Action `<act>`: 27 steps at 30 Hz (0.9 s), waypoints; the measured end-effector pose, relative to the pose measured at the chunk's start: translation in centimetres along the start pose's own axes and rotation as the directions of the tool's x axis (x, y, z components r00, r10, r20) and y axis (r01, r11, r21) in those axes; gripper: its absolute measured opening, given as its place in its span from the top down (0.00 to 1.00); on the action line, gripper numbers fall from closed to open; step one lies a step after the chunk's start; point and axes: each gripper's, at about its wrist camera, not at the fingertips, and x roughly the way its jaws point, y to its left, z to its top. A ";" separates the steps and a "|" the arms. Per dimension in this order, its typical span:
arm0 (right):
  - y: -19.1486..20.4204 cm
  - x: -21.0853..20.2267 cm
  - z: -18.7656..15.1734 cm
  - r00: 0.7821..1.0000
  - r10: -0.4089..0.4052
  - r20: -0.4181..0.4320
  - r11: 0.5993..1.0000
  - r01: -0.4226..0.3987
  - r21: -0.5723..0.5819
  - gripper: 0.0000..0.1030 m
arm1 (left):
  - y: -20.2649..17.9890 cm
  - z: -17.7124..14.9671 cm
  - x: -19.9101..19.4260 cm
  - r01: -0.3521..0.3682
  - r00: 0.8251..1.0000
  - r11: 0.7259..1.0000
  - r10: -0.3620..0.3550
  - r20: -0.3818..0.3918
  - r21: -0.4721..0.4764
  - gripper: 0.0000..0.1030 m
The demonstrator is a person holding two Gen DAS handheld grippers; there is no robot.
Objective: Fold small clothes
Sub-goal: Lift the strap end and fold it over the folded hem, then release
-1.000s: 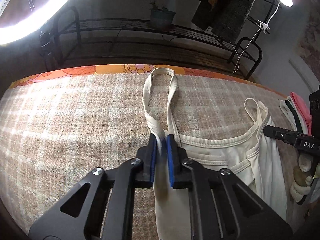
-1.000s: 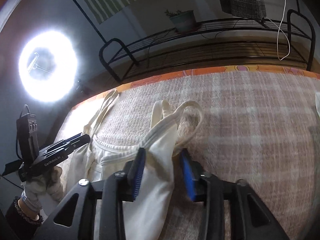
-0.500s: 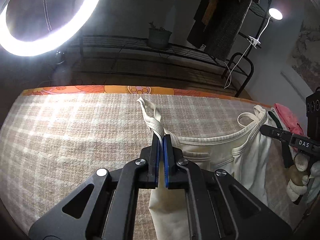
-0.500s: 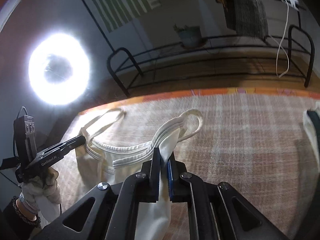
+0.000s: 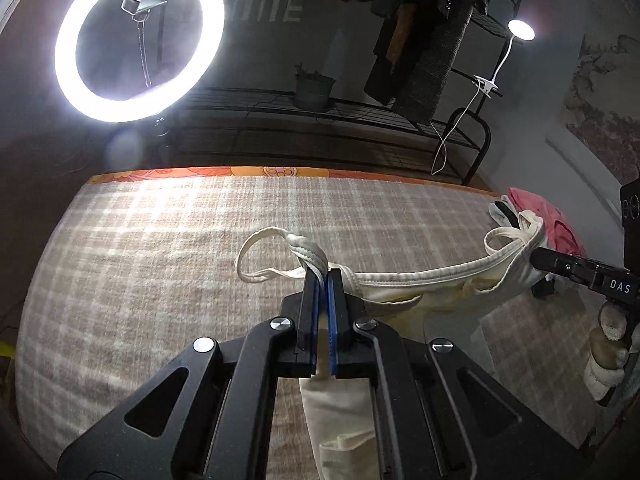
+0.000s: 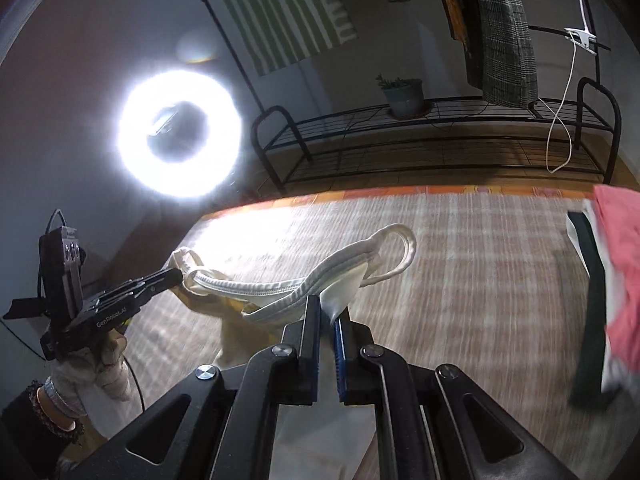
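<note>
Currently the cream camisole (image 5: 404,286) hangs stretched between my two tools above the plaid blanket (image 5: 160,260), its body drooping below. My left gripper (image 5: 323,280) is pinched tight on one strap corner; my right gripper (image 6: 328,312) is clamped on the other, its strap loop (image 6: 394,252) flopping ahead. To do this well I'd keep the neckline taut and level, then lower it flat before creasing, I reckon. A pink garment (image 6: 620,272) lies at the blanket's right edge. Ring light (image 5: 138,40), metal rack (image 6: 440,140) and potted plant (image 6: 404,94) stand beyond.
</note>
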 end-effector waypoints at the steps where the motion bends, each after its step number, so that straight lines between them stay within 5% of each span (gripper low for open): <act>1: 0.5 -0.6 -0.6 1.000 -0.005 -0.003 1.000 0.005 -0.006 0.97 | -0.3 -0.6 -0.5 -0.005 1.000 1.000 0.005 -0.006 0.006 0.99; 21: 4.4 -5.0 -12.6 0.985 -0.132 -0.107 0.989 0.123 -0.087 0.95 | -2.1 -13.7 -4.0 -0.061 0.979 0.997 0.070 -0.189 0.055 0.98; 25: 3.8 -5.1 -14.0 0.972 -0.136 -0.190 0.989 0.123 -0.080 0.77 | -2.1 -14.9 -5.6 -0.019 0.967 0.998 0.035 -0.250 0.066 0.98; 27: 3.7 -5.8 -14.7 0.963 -0.149 -0.224 0.987 0.132 -0.087 0.76 | -1.8 -15.4 -7.3 0.011 0.966 0.999 0.002 -0.260 0.048 0.98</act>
